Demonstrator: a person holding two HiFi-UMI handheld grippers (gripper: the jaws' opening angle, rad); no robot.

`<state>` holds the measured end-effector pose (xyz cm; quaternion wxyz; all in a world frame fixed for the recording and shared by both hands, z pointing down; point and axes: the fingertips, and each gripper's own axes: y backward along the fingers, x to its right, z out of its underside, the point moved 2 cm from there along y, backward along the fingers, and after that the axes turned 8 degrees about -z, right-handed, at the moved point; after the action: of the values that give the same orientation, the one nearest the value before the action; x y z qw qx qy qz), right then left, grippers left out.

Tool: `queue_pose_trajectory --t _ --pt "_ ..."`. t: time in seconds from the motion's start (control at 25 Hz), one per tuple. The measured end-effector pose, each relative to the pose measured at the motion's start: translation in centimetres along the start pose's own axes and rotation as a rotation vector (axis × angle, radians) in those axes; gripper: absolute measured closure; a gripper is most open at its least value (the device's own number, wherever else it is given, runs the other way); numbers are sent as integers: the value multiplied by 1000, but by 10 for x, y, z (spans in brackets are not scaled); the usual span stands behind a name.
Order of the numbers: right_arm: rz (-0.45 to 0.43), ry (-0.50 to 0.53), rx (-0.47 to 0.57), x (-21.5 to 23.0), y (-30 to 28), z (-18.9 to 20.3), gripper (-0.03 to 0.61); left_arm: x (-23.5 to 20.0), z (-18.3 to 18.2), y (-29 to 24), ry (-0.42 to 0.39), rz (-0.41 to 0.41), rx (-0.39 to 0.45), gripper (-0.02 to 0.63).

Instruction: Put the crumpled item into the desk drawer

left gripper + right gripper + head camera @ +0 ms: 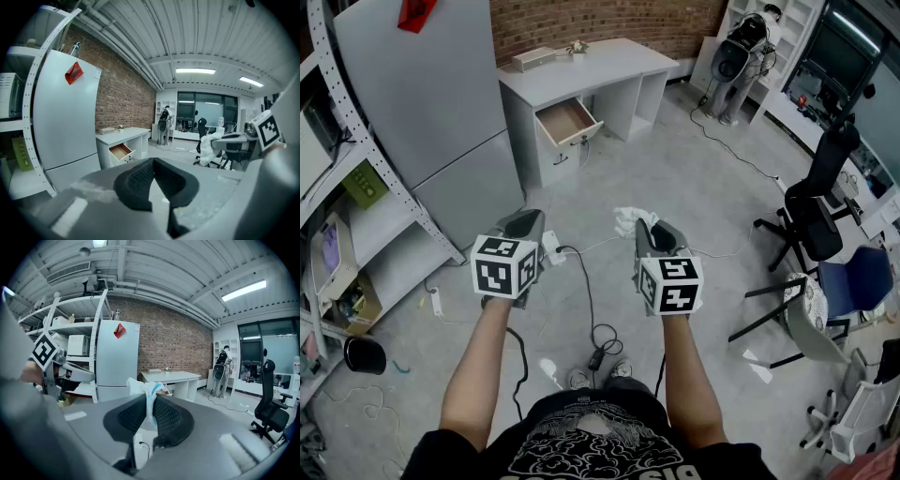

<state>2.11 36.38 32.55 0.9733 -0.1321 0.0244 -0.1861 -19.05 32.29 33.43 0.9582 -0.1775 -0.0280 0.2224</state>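
Head view: we stand mid-carry, the wad (626,221) pinched in our right claw (647,225), well short of the open drawer (567,120); our left claw (523,225) is closed, empty. Next we need to walk up and release it over the drawer.

Looks like an office-slash-lab space: brick wall (609,21), white worktop (602,60), black office chair (818,202), metal shelves (344,112), ceiling strip lights (195,71), bare concrete floor (675,178).

Right tool (151,402): jaws pinching crumpled white wad (138,386)
Table (174,376): behind, against brick wall (173,345)
Fridge (117,362): left of table
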Motion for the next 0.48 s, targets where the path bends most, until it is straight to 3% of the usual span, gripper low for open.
queue_pose_trajectory --t 0.48 --pt "16 -7 6 18 -5 5 537 14 -4 -23 -10 30 8 614"
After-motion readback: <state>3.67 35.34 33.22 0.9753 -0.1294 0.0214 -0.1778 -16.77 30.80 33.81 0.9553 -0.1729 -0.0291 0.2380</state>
